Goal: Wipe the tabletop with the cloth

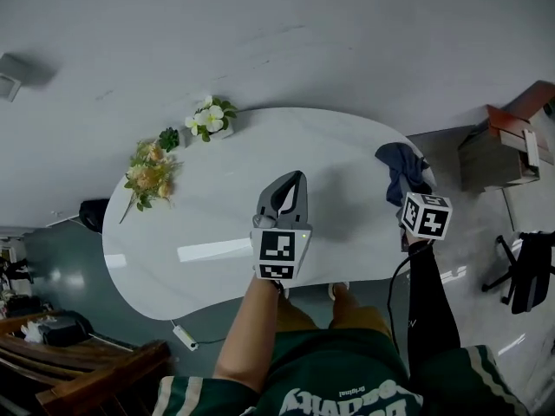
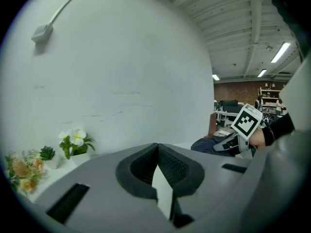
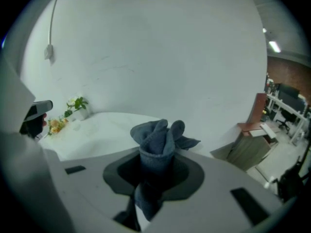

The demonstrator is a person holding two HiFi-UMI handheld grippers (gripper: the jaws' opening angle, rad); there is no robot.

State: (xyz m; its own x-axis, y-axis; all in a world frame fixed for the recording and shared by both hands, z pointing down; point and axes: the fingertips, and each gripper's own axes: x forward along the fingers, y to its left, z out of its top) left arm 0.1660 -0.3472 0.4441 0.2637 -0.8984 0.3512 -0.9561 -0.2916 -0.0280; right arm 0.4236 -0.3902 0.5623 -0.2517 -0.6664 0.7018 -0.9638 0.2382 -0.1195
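A plain white wall [image 1: 260,33] fills the top of my head view, with a small white box [image 1: 10,76] fixed on it at the upper left. Below lies a glossy grey floor [image 1: 52,258]. A brown cabinet with a reddish top [image 1: 501,152] stands at the right edge, and a black wheeled chair [image 1: 525,271] sits beneath it. Dark wooden furniture [image 1: 95,375] is at the lower left. Long ceiling strip lights [image 2: 281,52] glow at the upper right of my left gripper view.

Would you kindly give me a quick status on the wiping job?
Right gripper shut on bunched dark blue cloth, at right end of white oval tabletop. Left gripper shut, empty, above the middle. Flowers along far left edge.
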